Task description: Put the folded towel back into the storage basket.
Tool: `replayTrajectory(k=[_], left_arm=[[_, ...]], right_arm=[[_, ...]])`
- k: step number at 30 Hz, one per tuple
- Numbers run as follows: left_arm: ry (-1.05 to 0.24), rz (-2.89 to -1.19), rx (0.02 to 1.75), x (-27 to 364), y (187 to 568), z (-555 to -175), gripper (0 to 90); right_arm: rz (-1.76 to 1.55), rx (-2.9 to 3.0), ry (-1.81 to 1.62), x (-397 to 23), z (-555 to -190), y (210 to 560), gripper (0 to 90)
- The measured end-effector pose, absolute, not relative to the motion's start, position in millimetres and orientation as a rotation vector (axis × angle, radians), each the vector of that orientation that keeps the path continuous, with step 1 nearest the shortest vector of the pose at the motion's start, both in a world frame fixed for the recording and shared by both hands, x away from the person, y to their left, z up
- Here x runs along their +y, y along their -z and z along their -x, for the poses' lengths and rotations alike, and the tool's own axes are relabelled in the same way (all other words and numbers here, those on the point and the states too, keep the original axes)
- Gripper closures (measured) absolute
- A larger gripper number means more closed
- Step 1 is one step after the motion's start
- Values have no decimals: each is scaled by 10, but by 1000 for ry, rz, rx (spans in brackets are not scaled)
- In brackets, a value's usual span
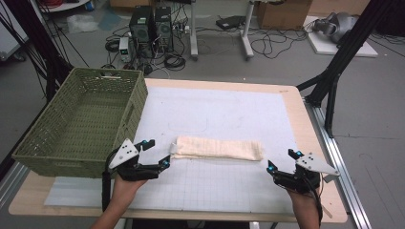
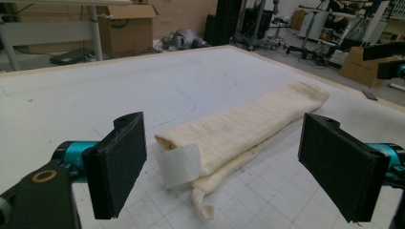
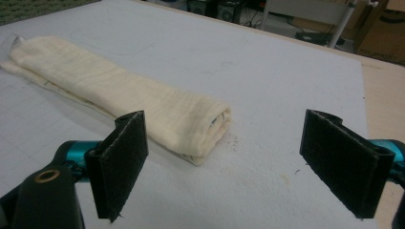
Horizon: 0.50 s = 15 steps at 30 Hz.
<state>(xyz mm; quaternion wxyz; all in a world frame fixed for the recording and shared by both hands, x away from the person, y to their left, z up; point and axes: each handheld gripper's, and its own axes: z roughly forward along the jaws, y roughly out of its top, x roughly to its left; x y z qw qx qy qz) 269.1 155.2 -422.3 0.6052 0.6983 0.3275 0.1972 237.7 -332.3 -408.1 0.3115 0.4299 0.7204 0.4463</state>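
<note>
Folded cream towel (image 1: 217,148) lies across the white mat (image 1: 229,109), between both grippers. Left gripper (image 1: 154,152) and right gripper (image 1: 282,160) gape wide, holding nothing. Cloth looks soft, light, floppy (layers may slide apart); best pinched at each end through all layers.

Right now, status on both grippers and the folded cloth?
Left gripper and right gripper open, empty. Folded cloth flat on mat between them, untouched. Green basket off left, nothing blocking.

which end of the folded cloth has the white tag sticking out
The end of the cream folded cloth by the left gripper, toward the green basket. Its white tag pokes out there; the end near the right gripper shows bare folded layers.
</note>
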Motion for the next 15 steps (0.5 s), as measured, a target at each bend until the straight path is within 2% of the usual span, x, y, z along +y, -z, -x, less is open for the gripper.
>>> replayTrajectory(k=[15], left_arm=[[-459,-1615,762,1542,4221,-2686,175]], right_arm=[[-1145,1894,-1179,-3324,-2387,4088,153]])
